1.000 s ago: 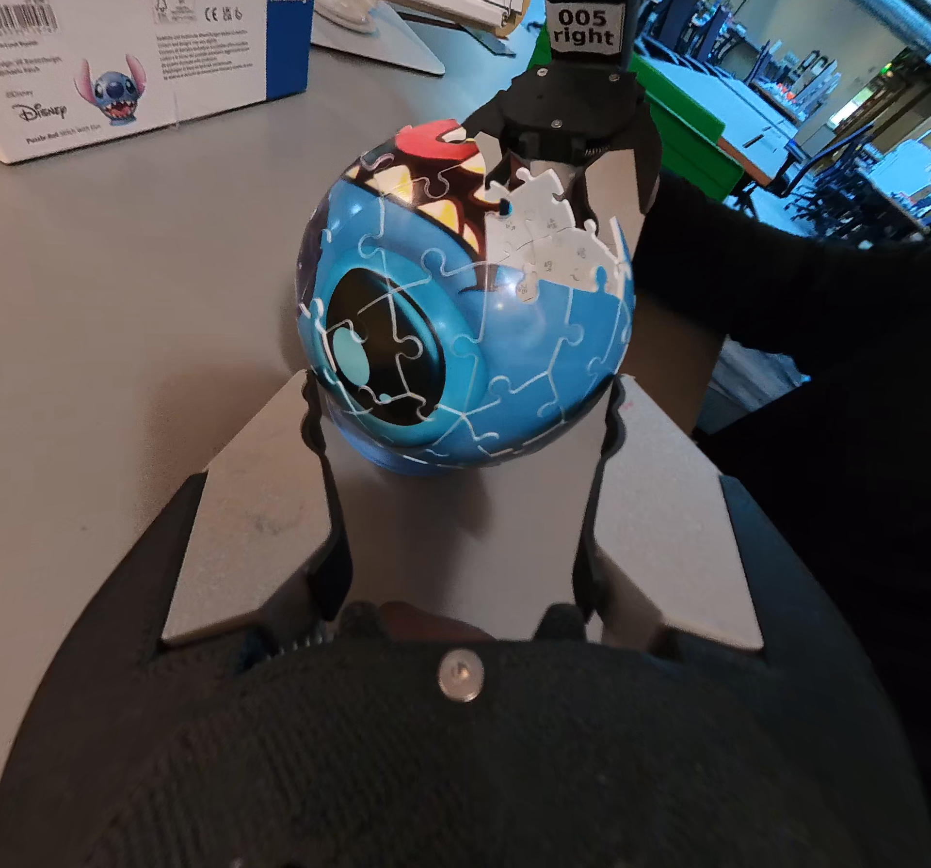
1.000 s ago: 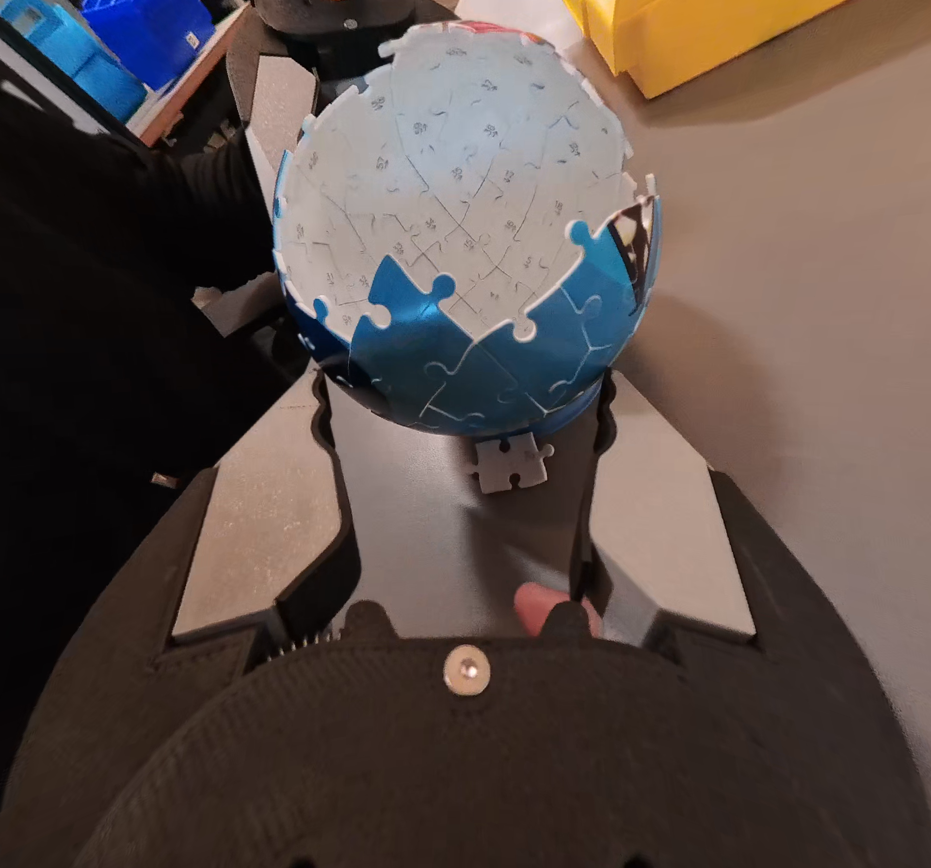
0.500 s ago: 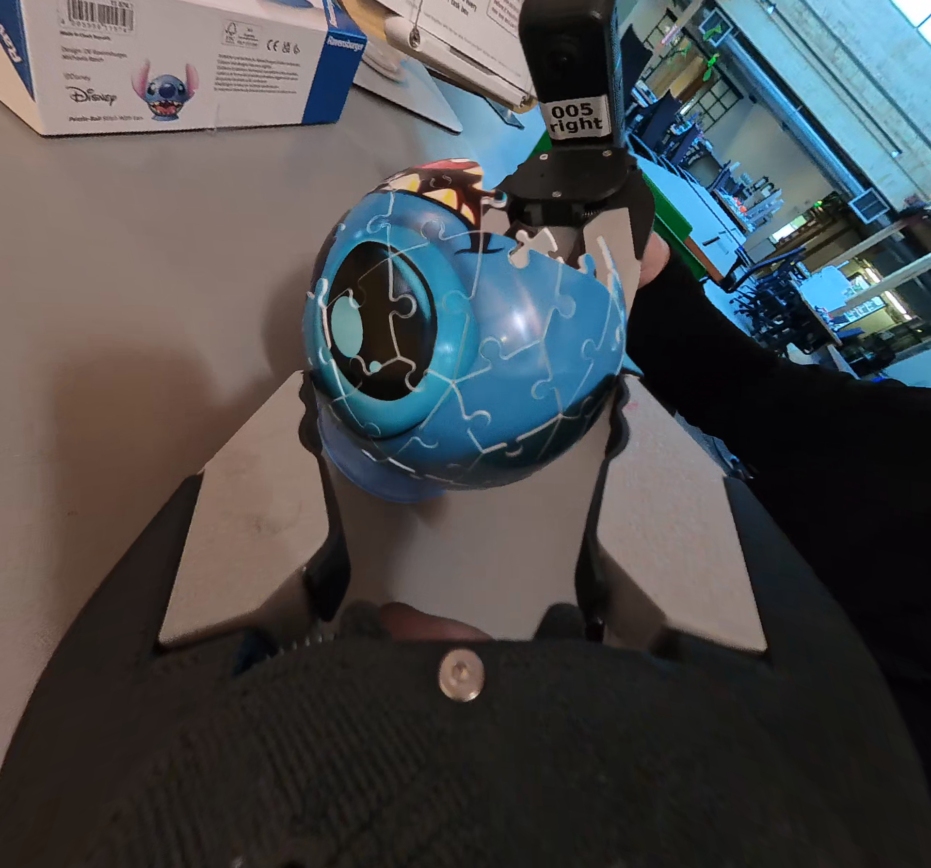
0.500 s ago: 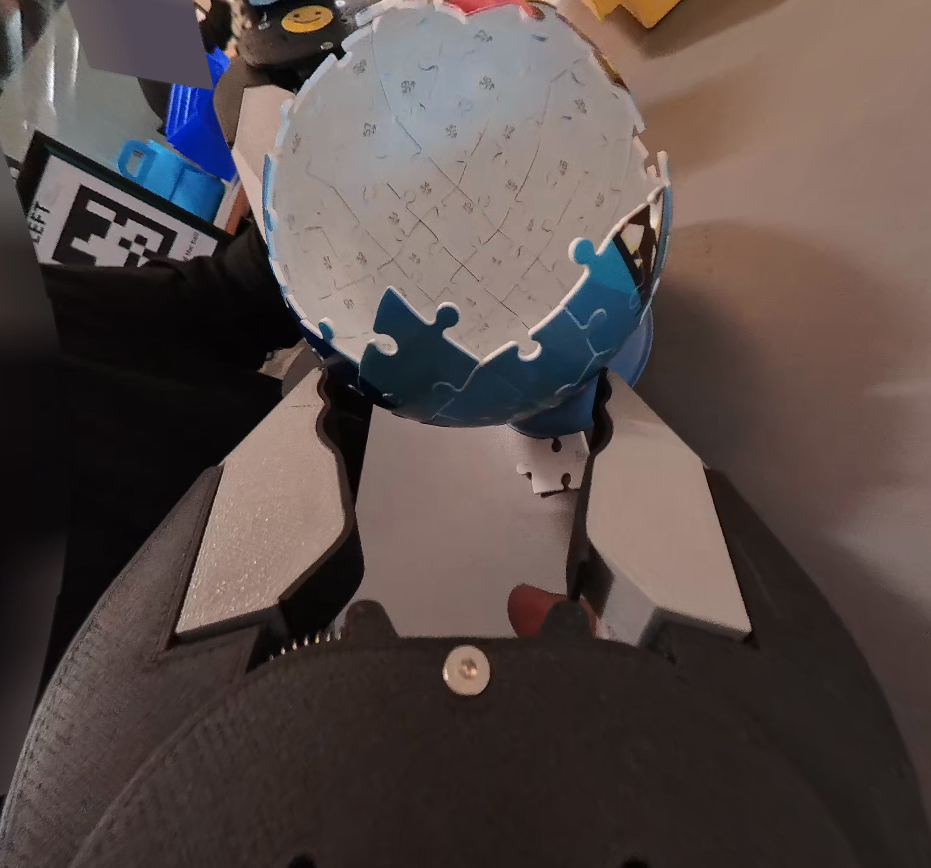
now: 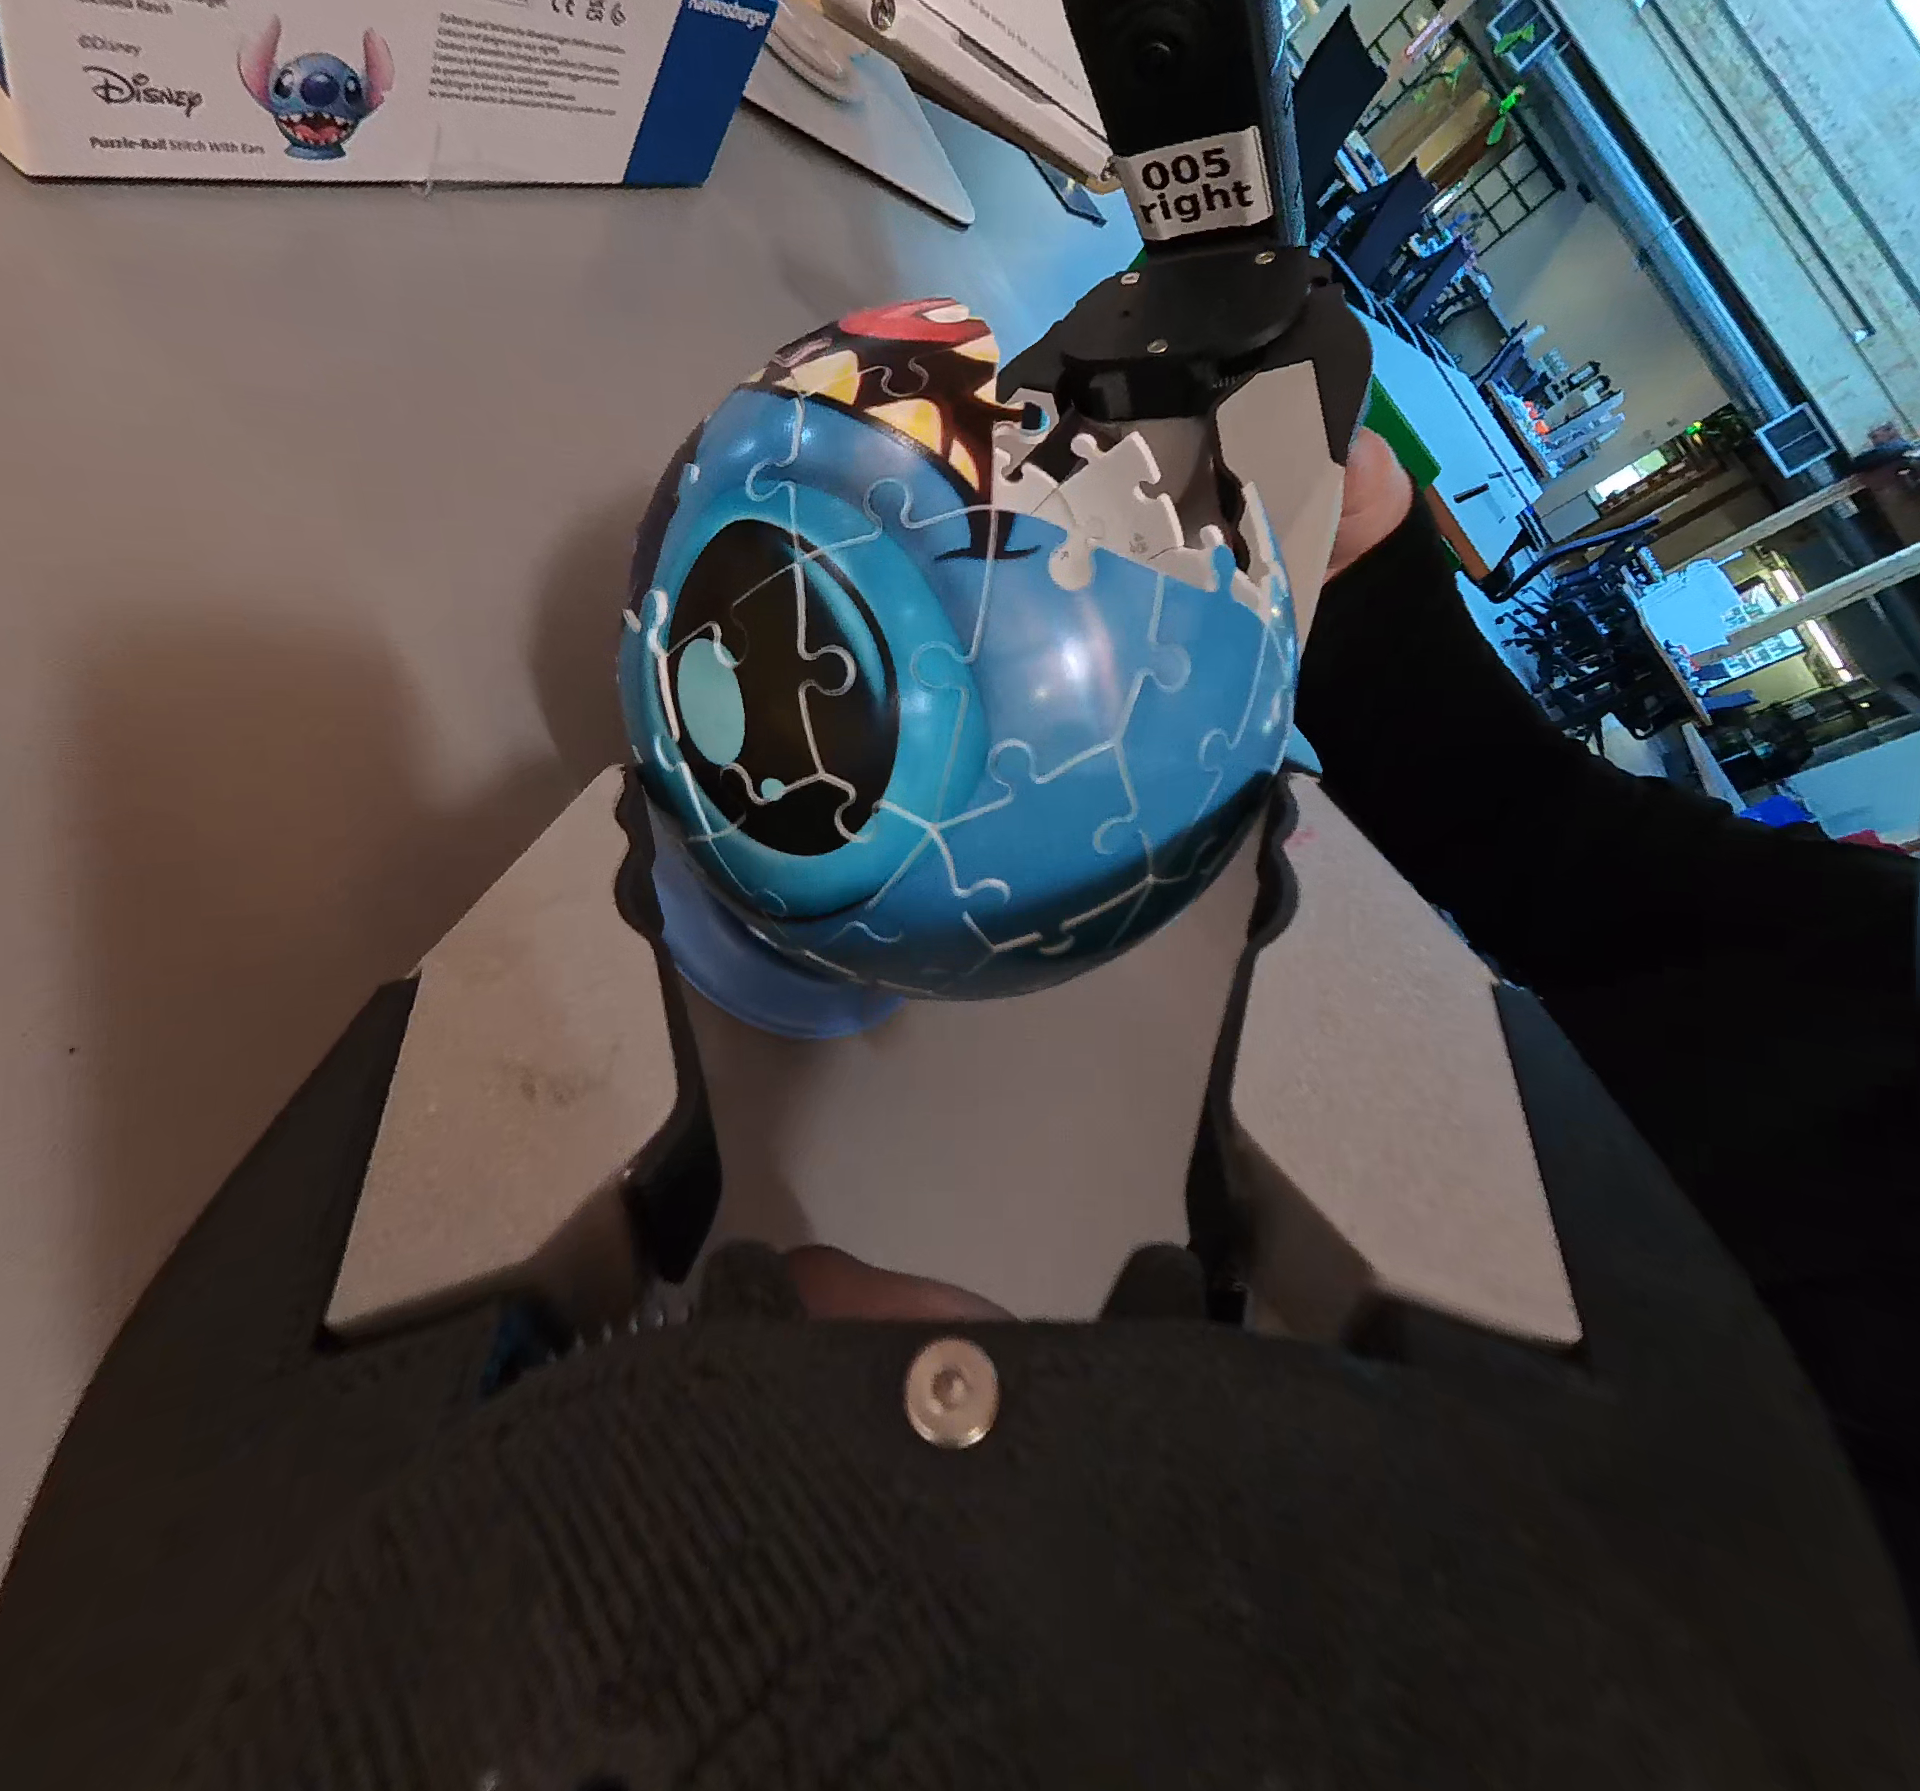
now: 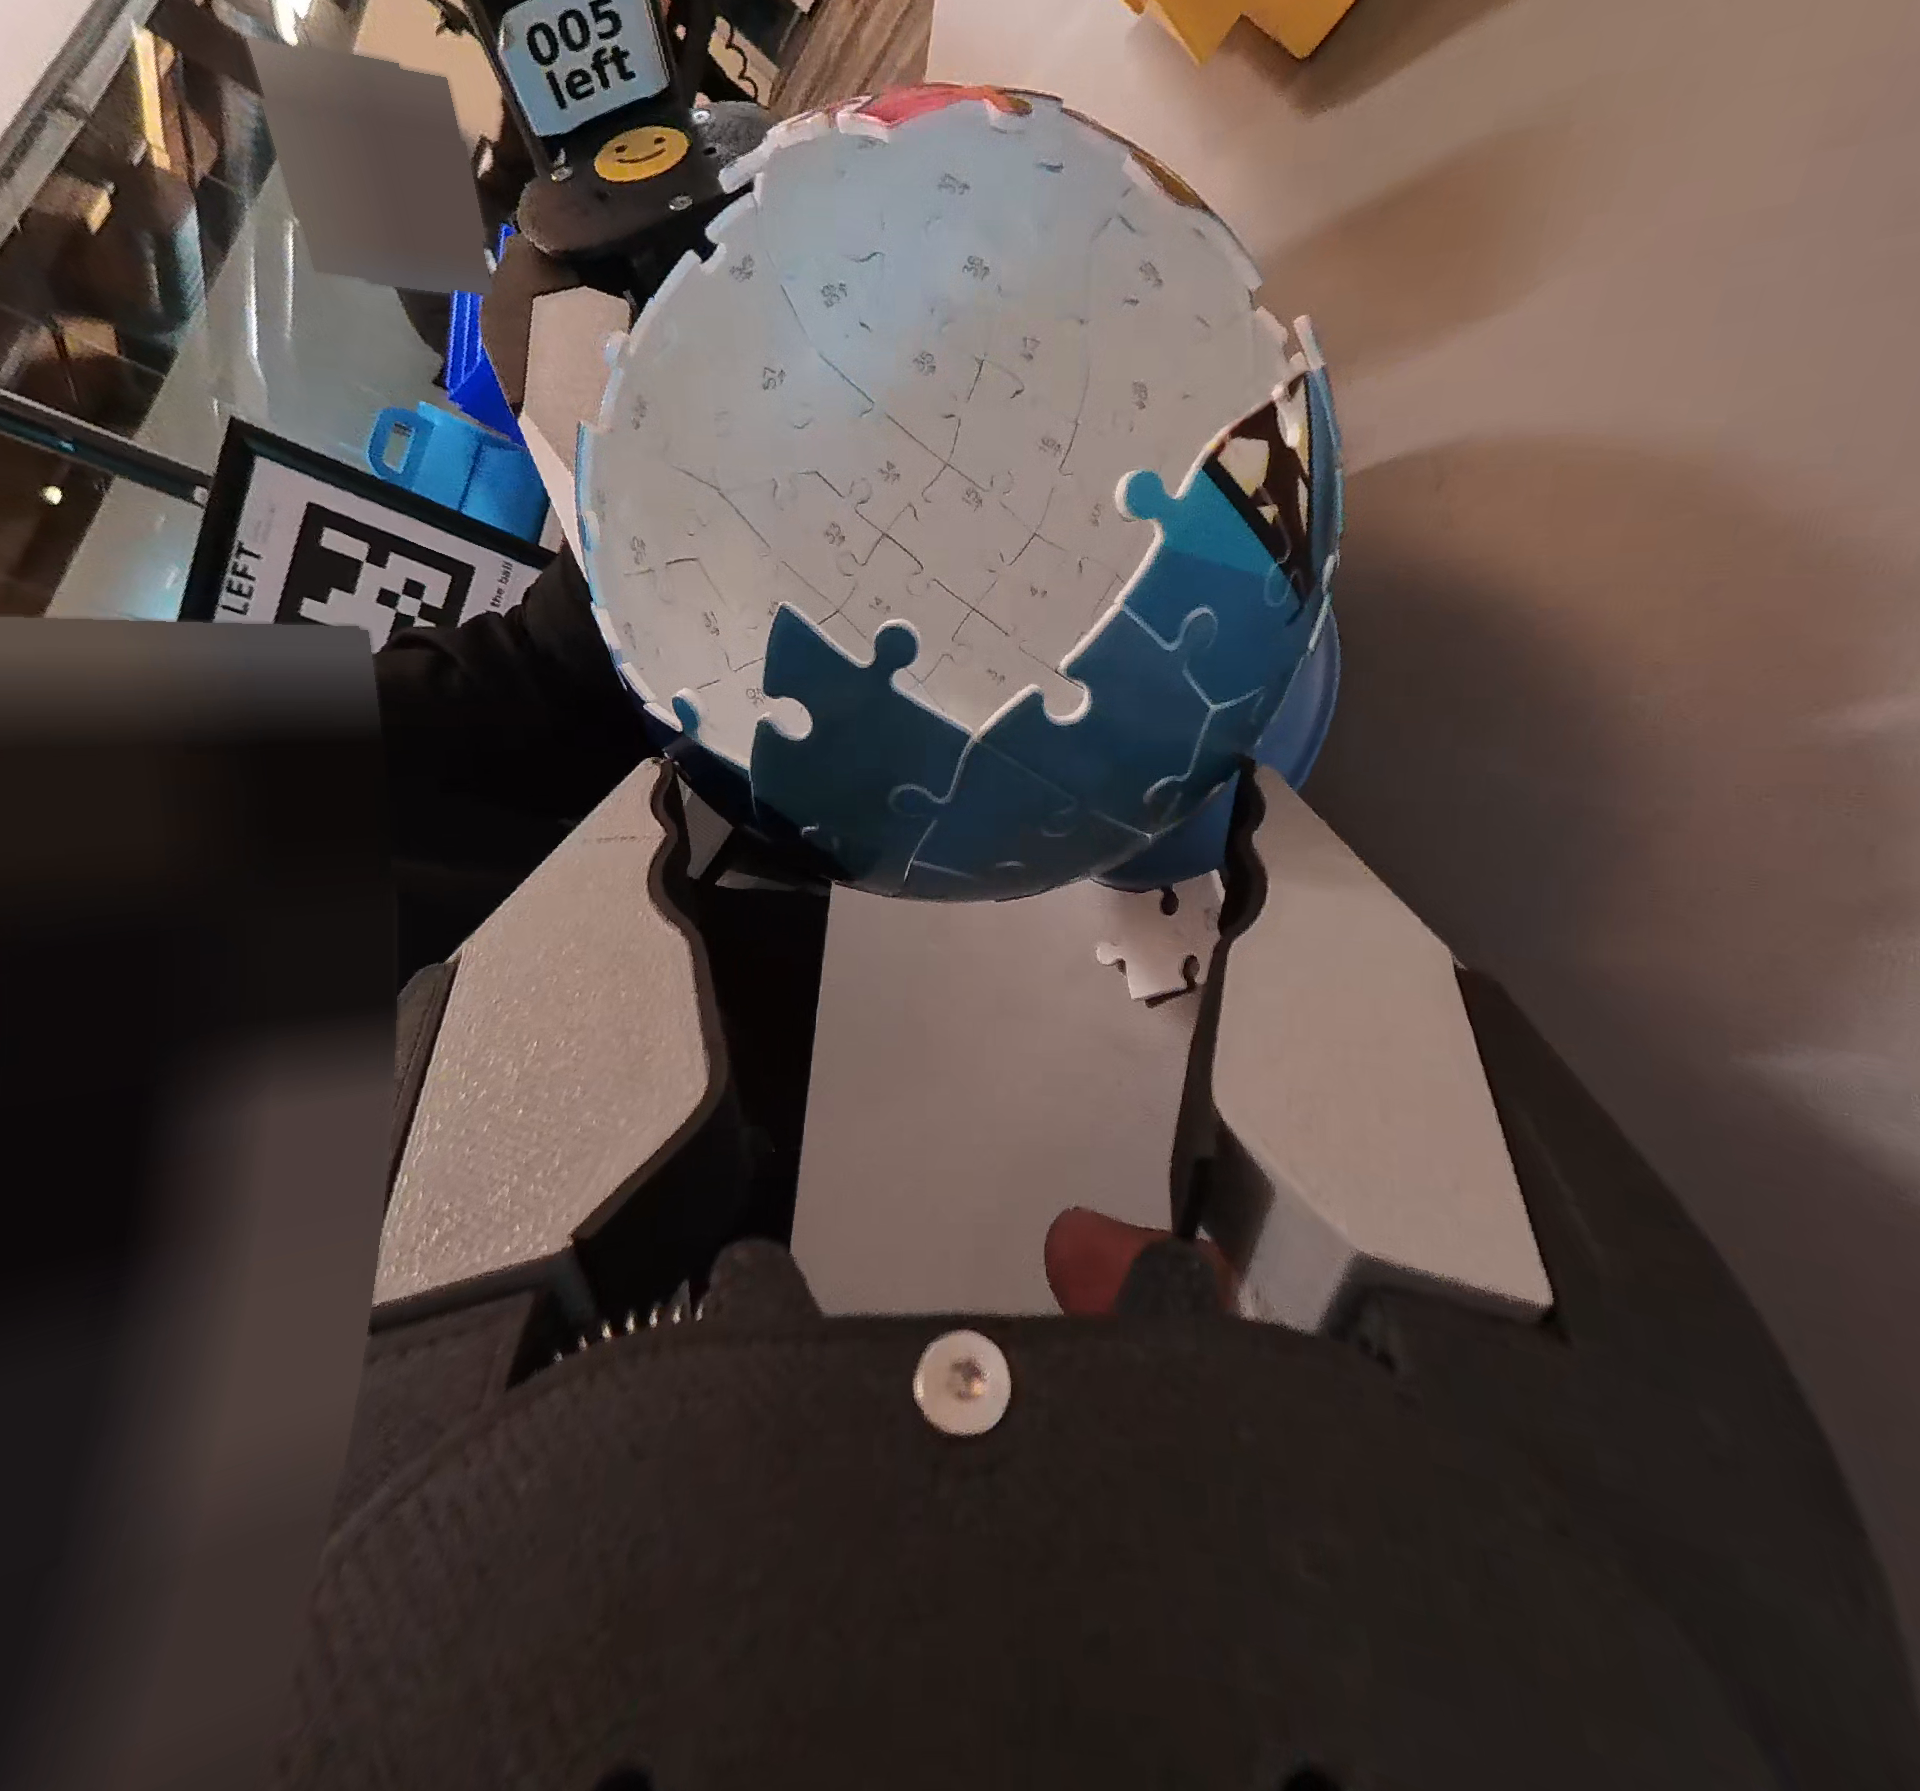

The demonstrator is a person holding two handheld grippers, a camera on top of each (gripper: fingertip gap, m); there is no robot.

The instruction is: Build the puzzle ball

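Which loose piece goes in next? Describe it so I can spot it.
Start at the half-built puzzle ball between the right gripper's fingers. Just below its blue rim, by the finger on the view's right, lies a single white piece on the grey table, the only one not joined to the ball.

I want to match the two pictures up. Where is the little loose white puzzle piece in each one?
Left wrist view: not in it.
Right wrist view: the small loose white puzzle piece lies low, right of centre, by the right finger.
Shared landmark: the half-built blue puzzle ball, centred in both.
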